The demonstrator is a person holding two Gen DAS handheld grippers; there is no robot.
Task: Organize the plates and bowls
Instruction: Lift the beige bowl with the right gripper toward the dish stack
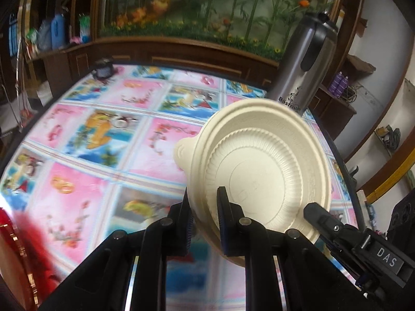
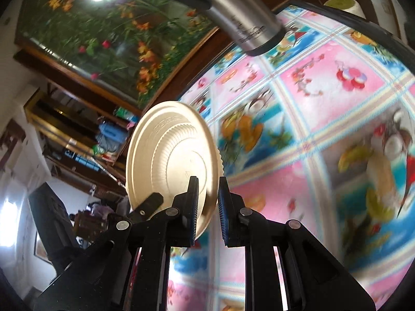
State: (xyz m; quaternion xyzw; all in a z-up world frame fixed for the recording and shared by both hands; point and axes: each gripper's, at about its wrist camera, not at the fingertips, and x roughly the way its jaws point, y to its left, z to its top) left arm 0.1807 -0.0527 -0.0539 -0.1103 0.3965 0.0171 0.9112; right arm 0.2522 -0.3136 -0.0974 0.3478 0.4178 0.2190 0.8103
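While both grippers are raised above the counter (image 1: 109,140), we see them meeting at the same cream plate (image 1: 259,165). From the left wrist view, the left gripper (image 1: 205,215) reaches forward and a little to the right, its 2 fingers (image 1: 224,215) closed on the plate's near rim, one finger under the plate and one over its ribbed face. The plate is tilted, its inner side turned toward us, with a small tab sticking out at its left edge. The tip of the right gripper (image 1: 321,213) comes in from the lower right and touches the plate's rim there.

From the right wrist view, the plate (image 2: 168,160) stands nearly on edge, held in the air left of the counter's (image 2: 324,103) patterned cloth. The right gripper (image 2: 208,207) is rolled sideways; its left finger (image 2: 193,207) lies against the plate's face, while the right finger sits apart from the plate's back with a visible gap, so we read these fingers as partly open around the rim rather than clamped. The left gripper's tip (image 2: 150,202) shows at the plate's lower left.

A steel flask (image 1: 303,67) stands on the counter just behind the plate.
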